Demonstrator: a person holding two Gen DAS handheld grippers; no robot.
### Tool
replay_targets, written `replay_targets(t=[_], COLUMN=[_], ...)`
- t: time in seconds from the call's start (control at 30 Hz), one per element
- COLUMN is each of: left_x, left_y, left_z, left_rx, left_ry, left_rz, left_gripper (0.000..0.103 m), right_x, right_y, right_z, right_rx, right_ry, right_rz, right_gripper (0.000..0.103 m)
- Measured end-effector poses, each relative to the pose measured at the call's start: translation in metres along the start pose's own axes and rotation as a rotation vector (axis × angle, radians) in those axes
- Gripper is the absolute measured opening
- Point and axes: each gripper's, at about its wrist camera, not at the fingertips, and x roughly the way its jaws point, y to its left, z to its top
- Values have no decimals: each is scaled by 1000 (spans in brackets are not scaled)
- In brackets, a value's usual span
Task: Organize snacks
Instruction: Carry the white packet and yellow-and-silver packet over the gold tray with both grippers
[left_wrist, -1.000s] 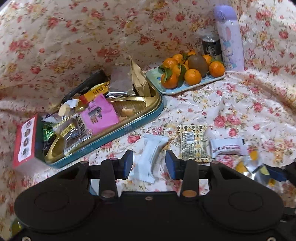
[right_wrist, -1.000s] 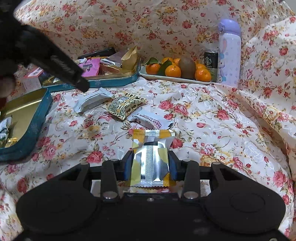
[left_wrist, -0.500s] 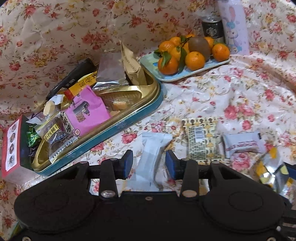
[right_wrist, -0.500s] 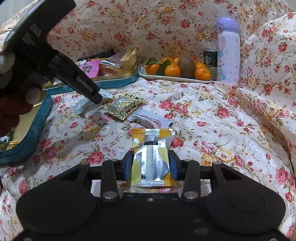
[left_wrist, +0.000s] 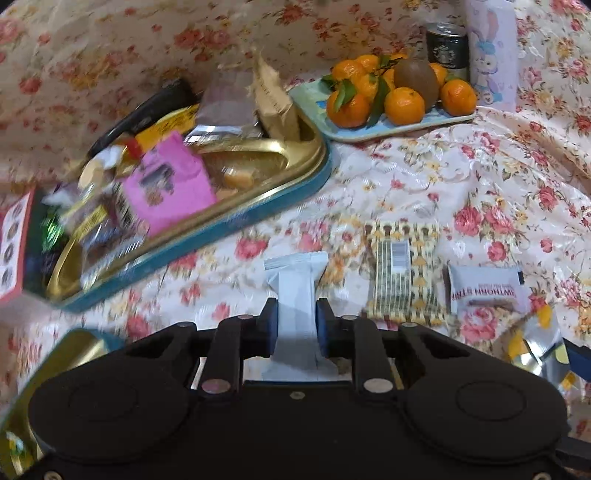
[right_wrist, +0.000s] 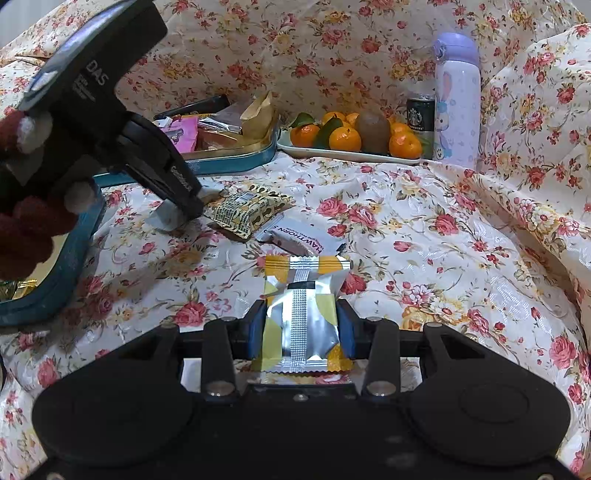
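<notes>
- White packet (left_wrist: 295, 291), at lower centre of the left wrist view, is now pinched between the left gripper (left_wrist: 294, 326) pads, which stood apart around it a second ago; next comes the teal tin (left_wrist: 207, 236), upper left.
- Silver-yellow packet (right_wrist: 301, 314), lower centre of the right wrist view, stays clamped in the right gripper (right_wrist: 301, 332).

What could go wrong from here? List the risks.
1. The left claw pinches only the near end of the white packet; it may droop or slip when lifted.
2. The snack tin is already heaped, so a dropped packet may slide off.
3. The right claw squeezes the silver-yellow packet, possibly crushing it.
</notes>
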Motion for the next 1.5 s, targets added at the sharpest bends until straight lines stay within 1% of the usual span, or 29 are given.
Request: replay_targets(t=[0.13, 0.27, 0.43, 0.47, 0.57, 0.67, 0.8, 1.0, 1.2, 1.33, 1.4, 1.5], left_x=[-12, -28, -44, -47, -54, -58, -58, -54, -49, -50, -50, -51], left_y=[-3, -9, -17, -18, -18, -18, -15, -15, -4, -11, -14, -14], left_z=[-20, -44, -72, -77, -90, -100, -103, -101, -97, -98, -99, -100], left_rx=[-42, -48, -68, -75, -111, -126, -148, -147, -205, -183, -163, -161], left_ry=[36, 47, 42, 42, 49, 40, 31, 26, 47, 35, 22, 15], left_rz=[15, 31, 48, 48, 15, 18, 9, 1, -43, -16, -7, 0], left_gripper=[30, 30, 30, 30, 30, 31, 32, 32, 32, 31, 28, 28], right_x=[1, 1, 2, 2, -1, -9, -19, -23, -21, -21, -21, -21], right_y=[-1, 0, 3, 3, 6, 11, 14, 17, 14, 16, 17, 17], right_z=[1, 2, 6, 6, 7, 3, -6, -10, -9, -11, -12, -12], right_rx=[9, 12, 7, 7, 5, -4, 11, 11, 23, 21, 21, 21], right_ry=[6, 13, 31, 36, 57, 73, 88, 90, 91, 81, 76, 74], right_rz=[0, -5, -18, -21, -31, -42, -27, -36, -25, -32, -35, -37], right_gripper=[43, 43, 43, 43, 43, 43, 43, 45, 46, 47, 47, 45])
